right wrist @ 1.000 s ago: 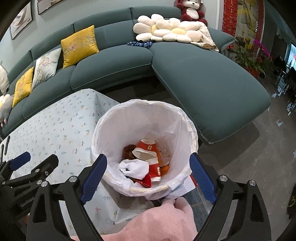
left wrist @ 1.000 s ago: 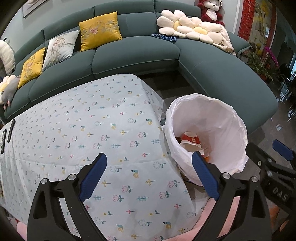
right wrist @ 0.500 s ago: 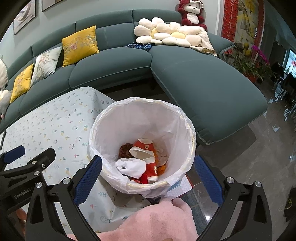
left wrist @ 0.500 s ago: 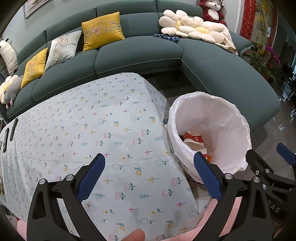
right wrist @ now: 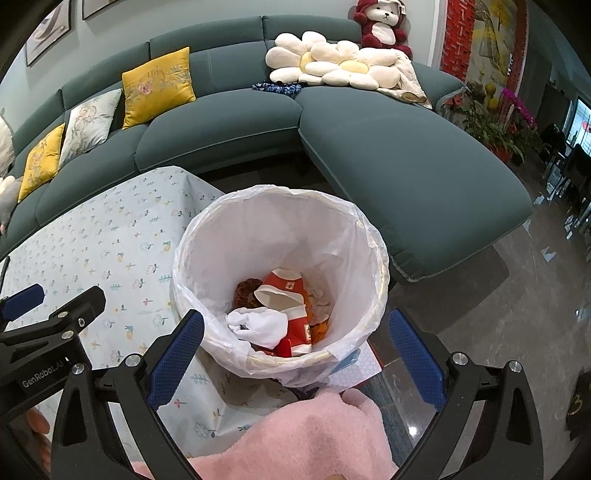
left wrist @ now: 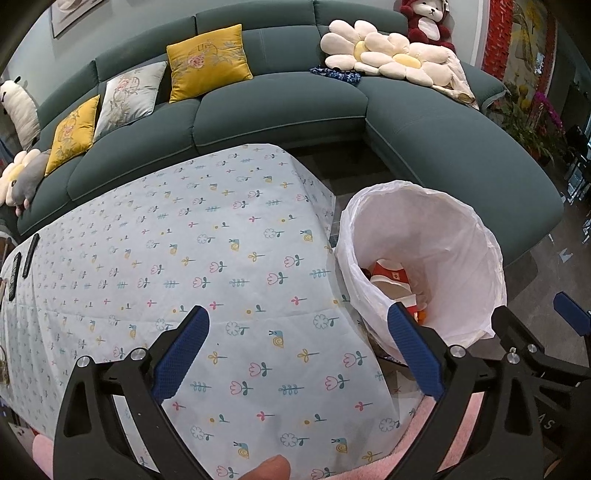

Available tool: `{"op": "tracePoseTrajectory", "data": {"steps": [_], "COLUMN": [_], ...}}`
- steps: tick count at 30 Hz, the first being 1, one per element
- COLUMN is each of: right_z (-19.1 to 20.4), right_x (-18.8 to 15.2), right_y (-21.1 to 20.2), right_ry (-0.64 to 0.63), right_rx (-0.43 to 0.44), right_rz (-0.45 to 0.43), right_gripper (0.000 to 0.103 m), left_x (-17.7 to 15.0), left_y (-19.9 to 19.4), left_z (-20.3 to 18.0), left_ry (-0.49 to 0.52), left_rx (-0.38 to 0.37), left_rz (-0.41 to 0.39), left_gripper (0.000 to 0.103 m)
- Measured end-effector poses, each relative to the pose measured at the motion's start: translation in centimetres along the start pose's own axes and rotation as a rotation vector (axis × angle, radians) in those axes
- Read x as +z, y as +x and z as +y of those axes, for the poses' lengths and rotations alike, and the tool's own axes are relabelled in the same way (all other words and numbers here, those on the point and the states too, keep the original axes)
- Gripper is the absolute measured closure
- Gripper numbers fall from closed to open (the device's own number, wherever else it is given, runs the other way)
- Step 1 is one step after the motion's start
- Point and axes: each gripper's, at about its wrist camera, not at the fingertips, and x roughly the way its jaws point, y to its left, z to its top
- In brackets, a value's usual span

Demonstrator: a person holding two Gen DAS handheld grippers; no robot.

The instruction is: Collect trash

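A round bin lined with a white bag [right wrist: 284,206] [left wrist: 476,236] stands on the floor at the table's right end. Inside lie a red and white carton [right wrist: 291,295] [left wrist: 391,275], a crumpled white tissue [right wrist: 258,325], something brown [right wrist: 245,291] and orange scraps [right wrist: 319,326]. My right gripper [right wrist: 295,343] hangs open over the bin's near rim, nothing between its blue pads. My left gripper [left wrist: 295,343] is open and empty above the flowered tablecloth [left wrist: 177,251], just left of the bin. In each view the other gripper's black frame shows at the side.
A curved teal sofa [left wrist: 280,107] with yellow and pale cushions, flower pillows [left wrist: 380,55] and a plush bear [right wrist: 380,22] wraps behind the table and bin. Two dark remotes [left wrist: 22,258] lie at the table's left edge. Pink fabric [right wrist: 314,435] fills the foreground. Potted plants [right wrist: 495,125] stand right.
Both grippers have drawn back and risen slightly, so table and bin look a little farther. They stay open and empty. The trash in the bin has not moved.
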Motion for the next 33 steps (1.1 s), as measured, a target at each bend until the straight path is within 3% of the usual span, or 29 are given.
{"op": "tracePoseTrajectory", "data": {"steps": [33], "right_z": [-0.26], "right_x": [-0.57], "right_y": [0.20], "right_ry": [-0.002], "right_rx": [-0.001], "right_rz": [0.004], "right_gripper": [0.007], "left_x": [-0.53], "left_y": [-0.13], "left_z": [-0.65], "left_ry": [0.001], "left_rx": [0.026], "left_rz": [0.006], "left_gripper": [0.010]}}
